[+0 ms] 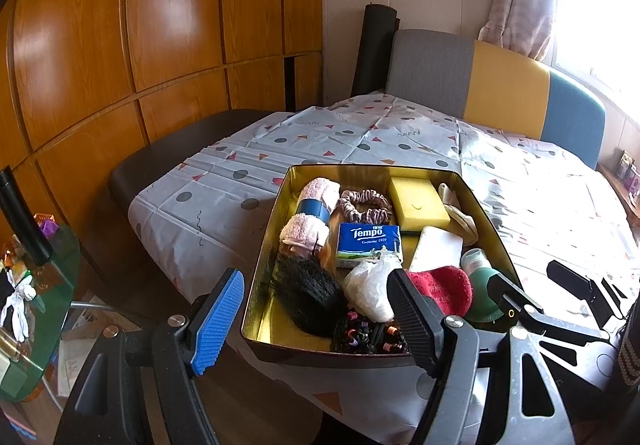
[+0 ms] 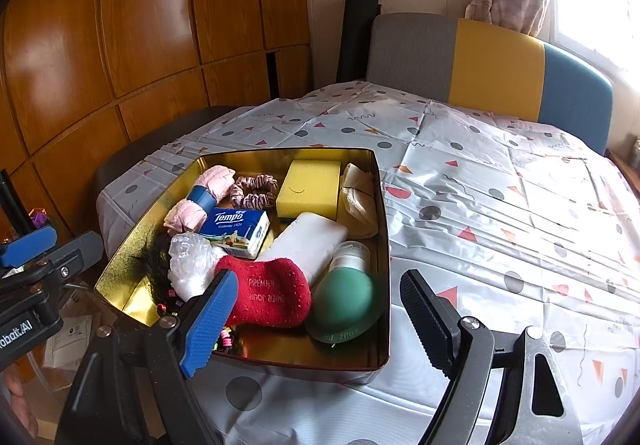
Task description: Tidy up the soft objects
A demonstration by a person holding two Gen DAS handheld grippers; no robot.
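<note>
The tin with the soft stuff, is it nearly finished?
The tin already holds a sock, sponge, tissues, scrunchie and more. Both grippers, left and right, are open, holding nothing. No soft things show on the tablecloth, so little seems left.

The tin [image 2: 382,205] is crowded with soft things. Open cloth [image 2: 500,205] is left to its right, bounded behind by a headboard [image 2: 496,65].

The blue-and-white paper tissue pack [image 2: 236,231] reads "Tempo, Germany 1929". The red fuzzy sock [image 2: 268,295] bears "PREMIER JOUR" upside down. The green round squeeze bottle [image 2: 344,309] shows "ml 2fl oz", partly cut. The left tongs' black frame [image 2: 20,333] reads "Robott.AI", partly cut.
</note>
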